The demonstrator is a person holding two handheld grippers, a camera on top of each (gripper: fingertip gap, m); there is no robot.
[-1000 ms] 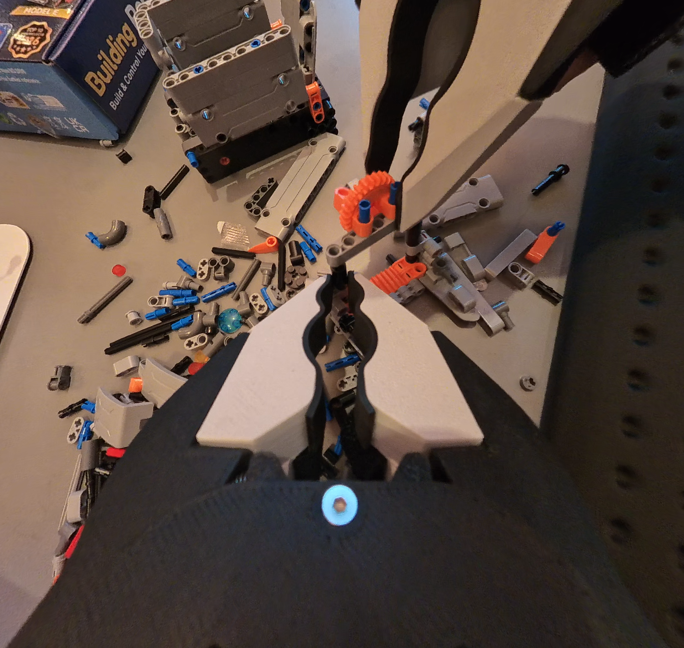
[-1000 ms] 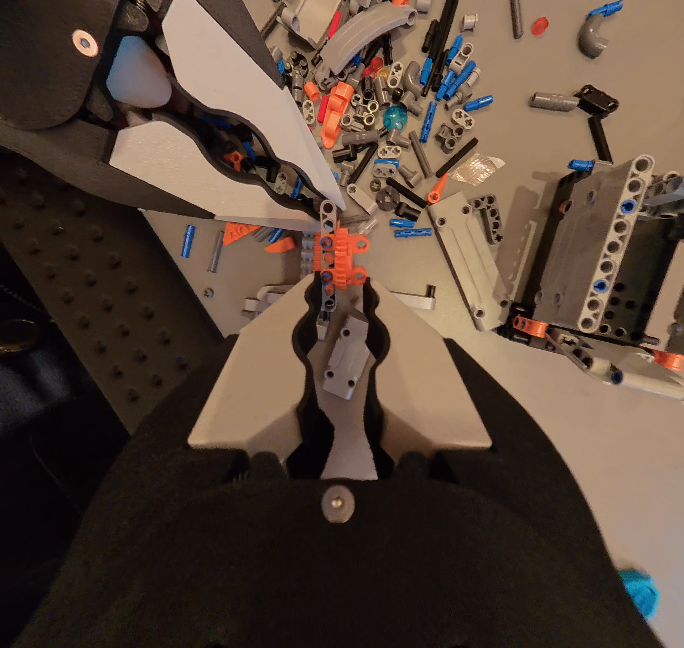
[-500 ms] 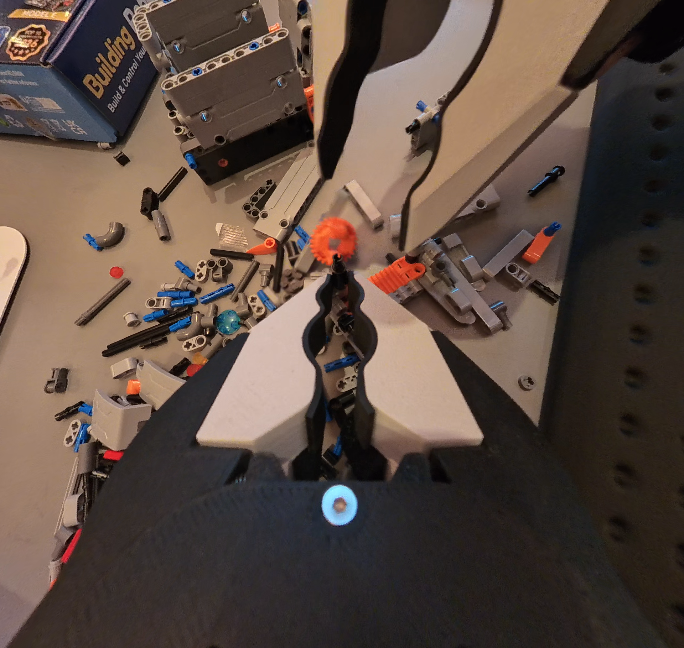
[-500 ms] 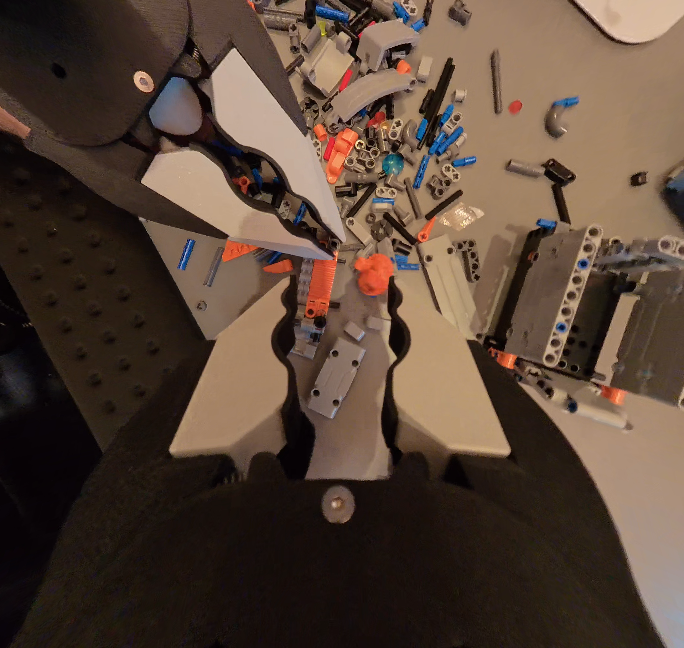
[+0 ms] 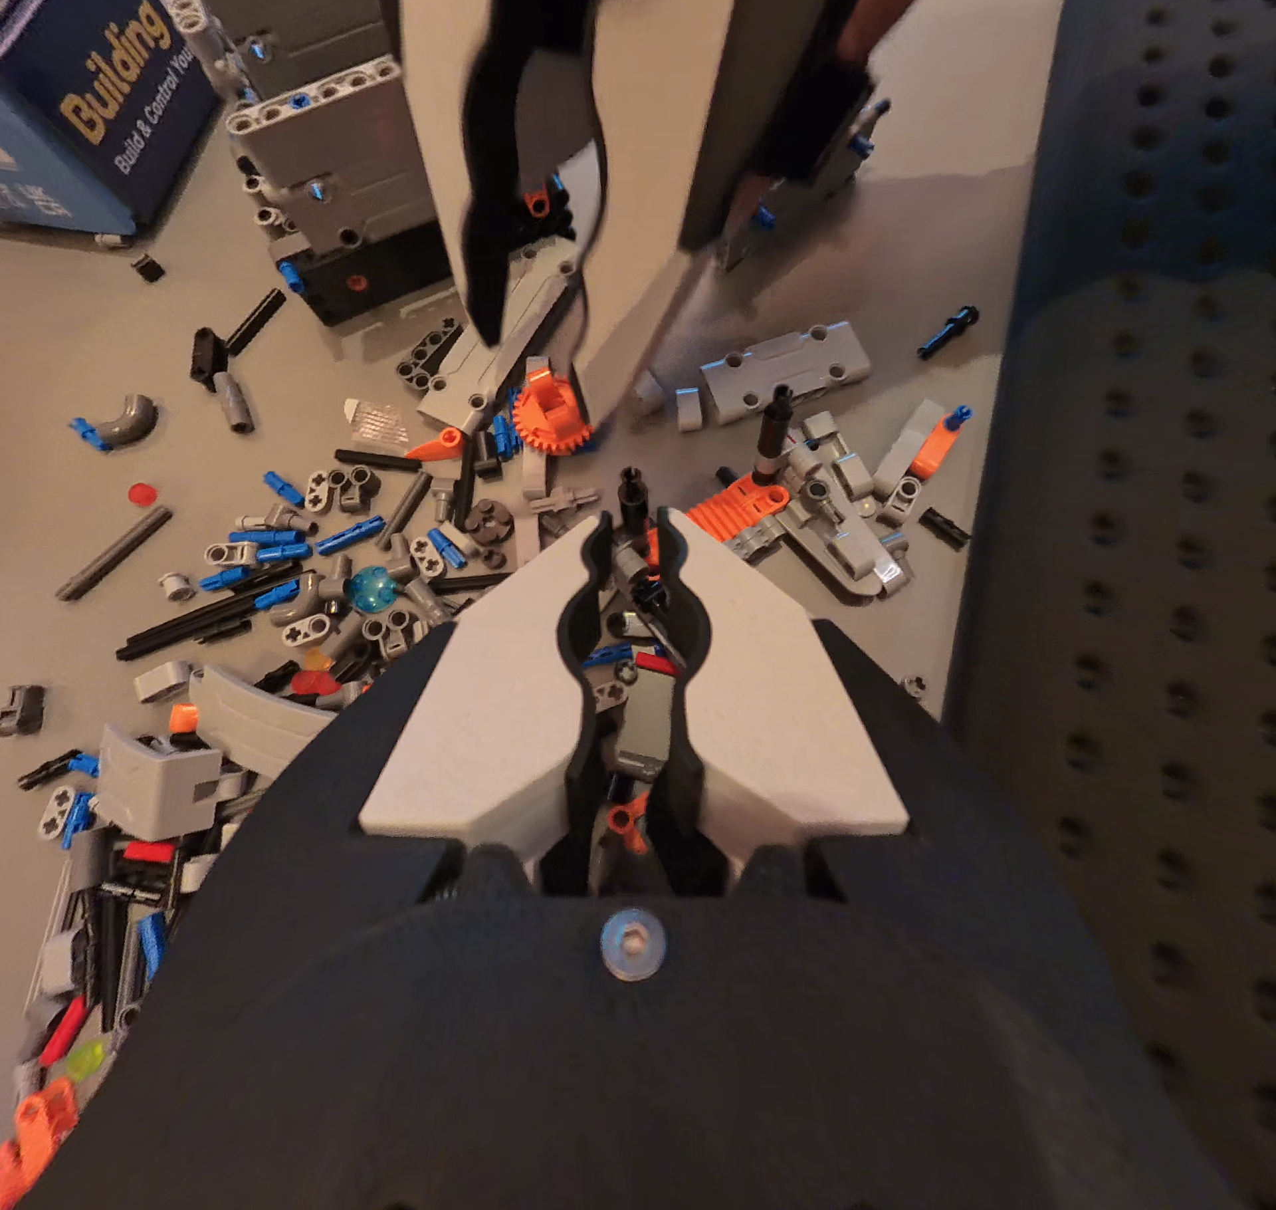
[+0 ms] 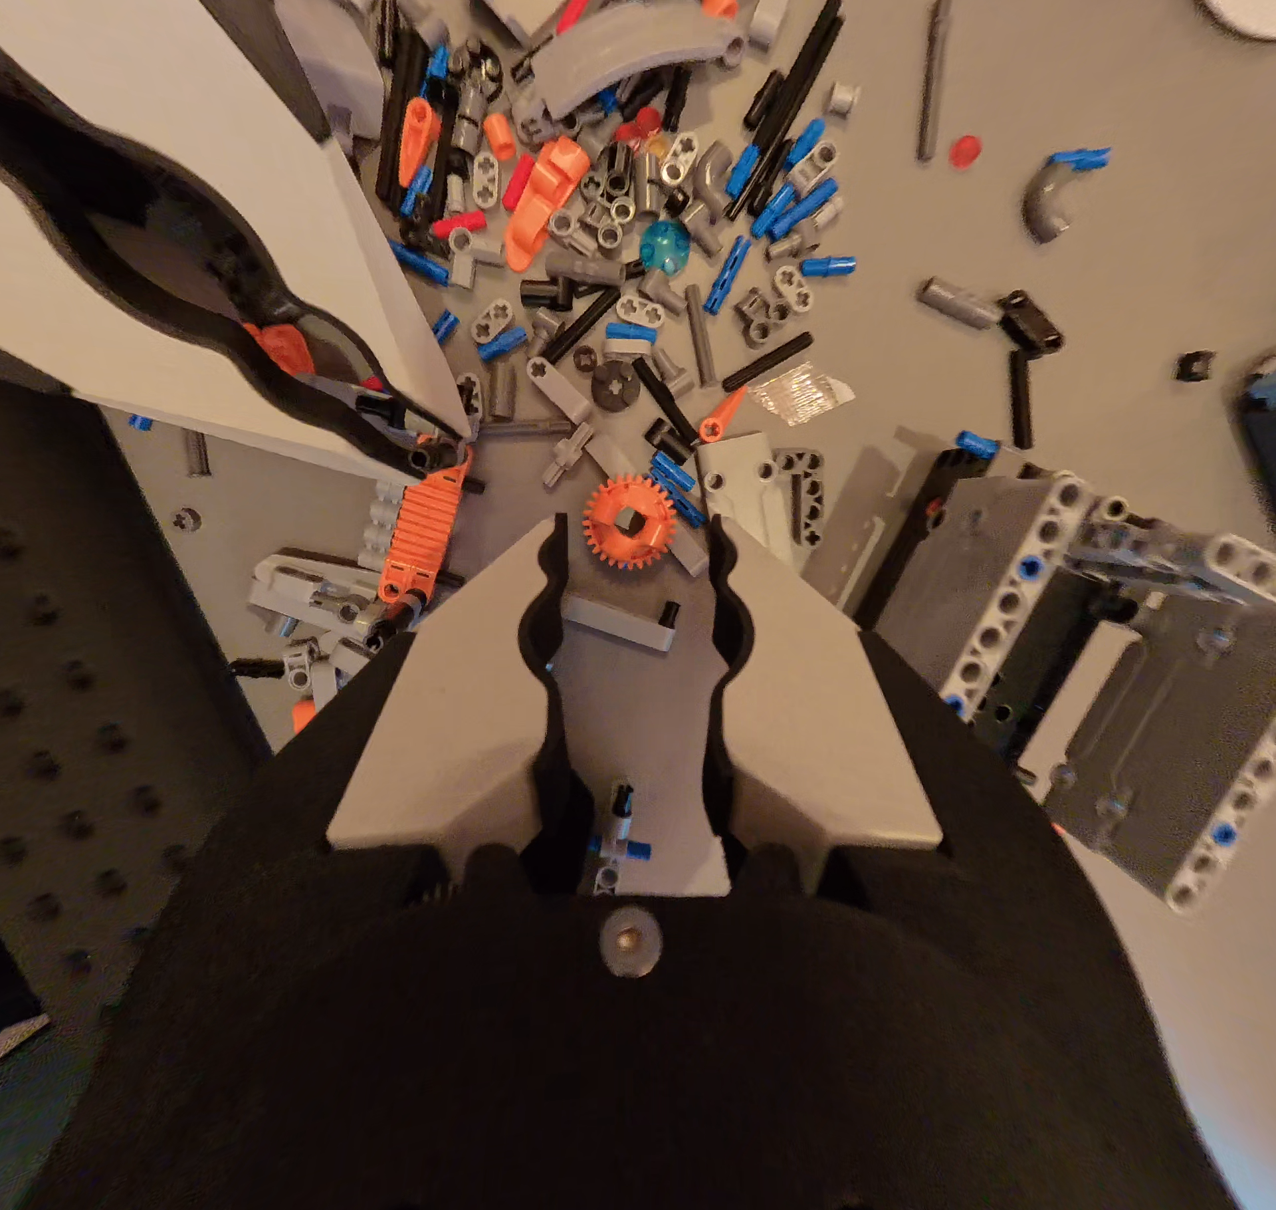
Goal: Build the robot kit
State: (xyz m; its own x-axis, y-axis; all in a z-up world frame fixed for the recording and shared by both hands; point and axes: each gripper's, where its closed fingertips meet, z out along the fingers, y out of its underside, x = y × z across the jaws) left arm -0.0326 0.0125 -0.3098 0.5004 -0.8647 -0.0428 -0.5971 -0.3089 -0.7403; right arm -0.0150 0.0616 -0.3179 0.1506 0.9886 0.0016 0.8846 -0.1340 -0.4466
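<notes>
A grey worktop (image 6: pixel 1139 223) strewn with building pieces. At frame centre, the right gripper (image 6: pixel 635 541) stands spread wide around an orange gear (image 6: pixel 628 522). The left gripper (image 5: pixel 632 520) pinches a black pin (image 5: pixel 632 496).

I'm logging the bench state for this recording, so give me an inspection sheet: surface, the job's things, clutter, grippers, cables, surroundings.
Surface: grey table, bare only toward its edges.
Job's things: orange gear lying flat on the table; black pin upright at the left gripper's tips.
Clutter: loose blue, black and grey building pieces; orange ribbed part; half-built grey and black model; dark blue printed box.
Grippers: left gripper shut on the black pin; right gripper open, fingers straddling the orange gear without gripping it.
Cables: nothing seen.
Surroundings: dark studded mat beside the table.
</notes>
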